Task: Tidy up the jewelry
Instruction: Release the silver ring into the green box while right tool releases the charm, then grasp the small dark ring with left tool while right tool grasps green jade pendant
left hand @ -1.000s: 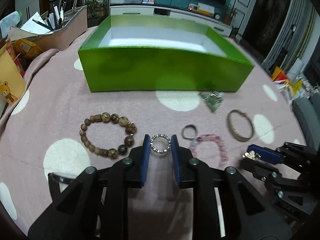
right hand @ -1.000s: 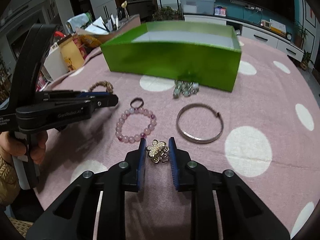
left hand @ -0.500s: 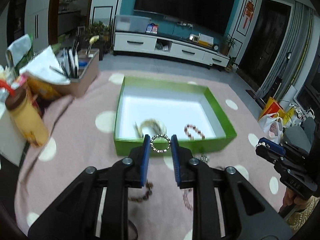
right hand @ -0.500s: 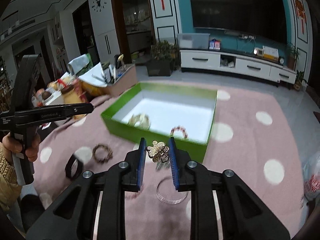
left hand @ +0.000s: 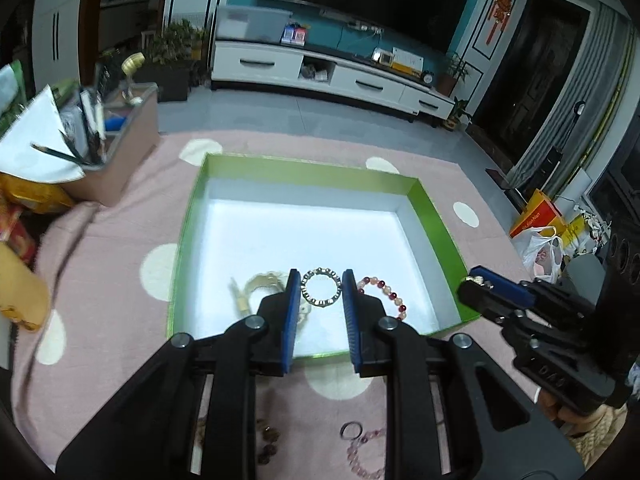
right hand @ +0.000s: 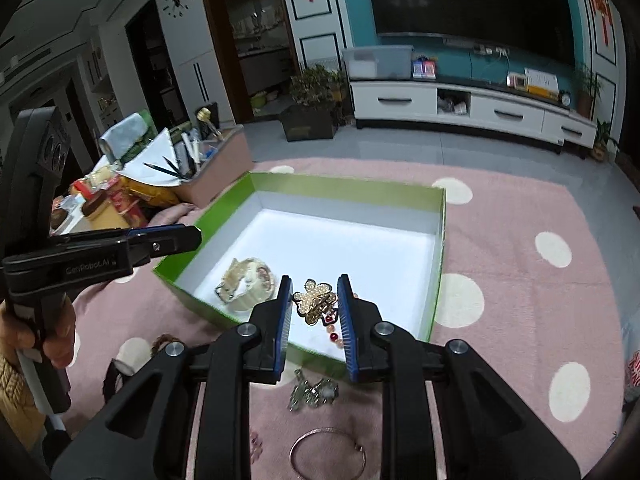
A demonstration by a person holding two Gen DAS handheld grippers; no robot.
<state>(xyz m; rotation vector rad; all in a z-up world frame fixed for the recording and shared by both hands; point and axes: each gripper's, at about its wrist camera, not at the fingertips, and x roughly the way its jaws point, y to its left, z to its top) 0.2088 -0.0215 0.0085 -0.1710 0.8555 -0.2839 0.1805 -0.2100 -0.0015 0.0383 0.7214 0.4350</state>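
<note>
The pink dotted counter (left hand: 120, 248) lay below both claws, with the green box (left hand: 436, 220) just ahead of them. Inside it, a pale bangle (right hand: 248, 284) sat left of the right claw (right hand: 312, 304), and a red bead bracelet (left hand: 384, 292) right of the left claw (left hand: 320, 292). The left claw pinched a studded ring (left hand: 320, 291); the right claw pinched a gold brooch (right hand: 316, 300). The step looked like carrying both over the box; next, each claw would need to spread above the white floor.

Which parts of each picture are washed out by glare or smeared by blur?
Left wrist view: the green box floor glares white, and clutter at the left edge is smeared. Right wrist view: the same floor is overexposed; the beige bracelet looks soft.
</note>
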